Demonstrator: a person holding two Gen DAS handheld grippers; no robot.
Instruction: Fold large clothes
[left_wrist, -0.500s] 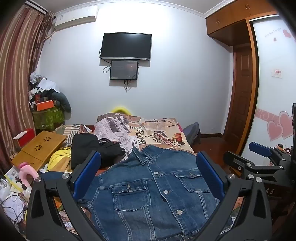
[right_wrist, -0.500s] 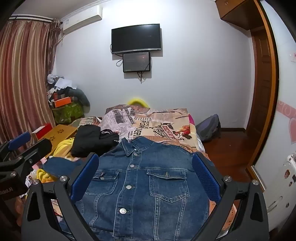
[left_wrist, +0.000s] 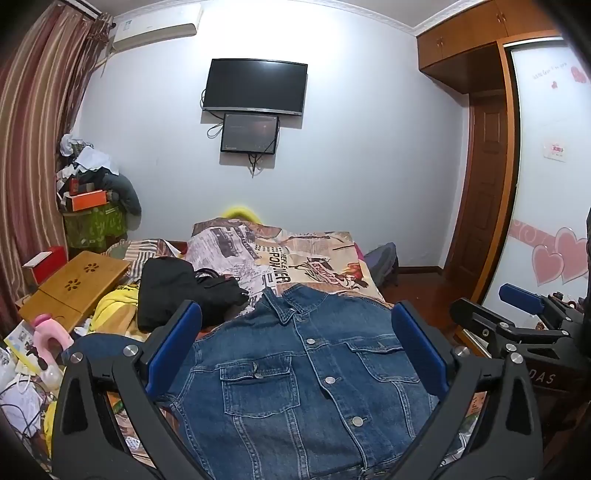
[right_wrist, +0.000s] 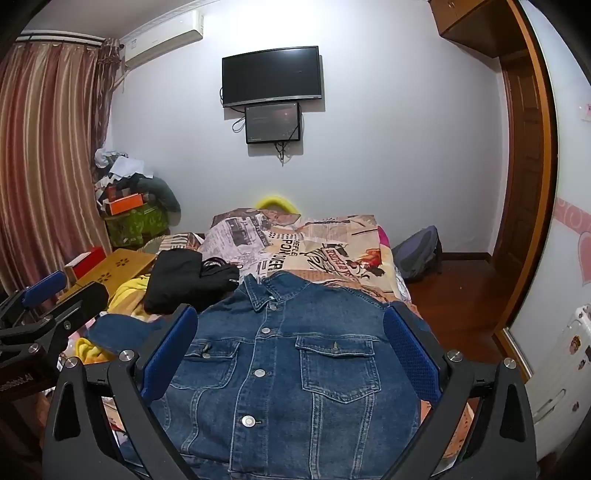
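A blue denim jacket (left_wrist: 303, 384) lies buttoned and front-up on the bed, collar toward the far wall; it also shows in the right wrist view (right_wrist: 288, 365). My left gripper (left_wrist: 295, 336) is open and empty, held above the jacket's chest. My right gripper (right_wrist: 290, 332) is open and empty, also above the jacket. The right gripper shows at the right edge of the left wrist view (left_wrist: 524, 306), and the left gripper at the left edge of the right wrist view (right_wrist: 48, 295). One sleeve (right_wrist: 122, 330) spreads out to the left.
The bed (left_wrist: 314, 258) has a newspaper-print cover. A black garment (left_wrist: 177, 288) and a yellow one (left_wrist: 110, 306) lie left of the jacket. A wooden lap table (left_wrist: 74, 284) and clutter stand at the left. A backpack (right_wrist: 417, 254) sits on the wood floor right.
Both grippers have barely moved; the view has shifted very slightly. The jacket lies as before.
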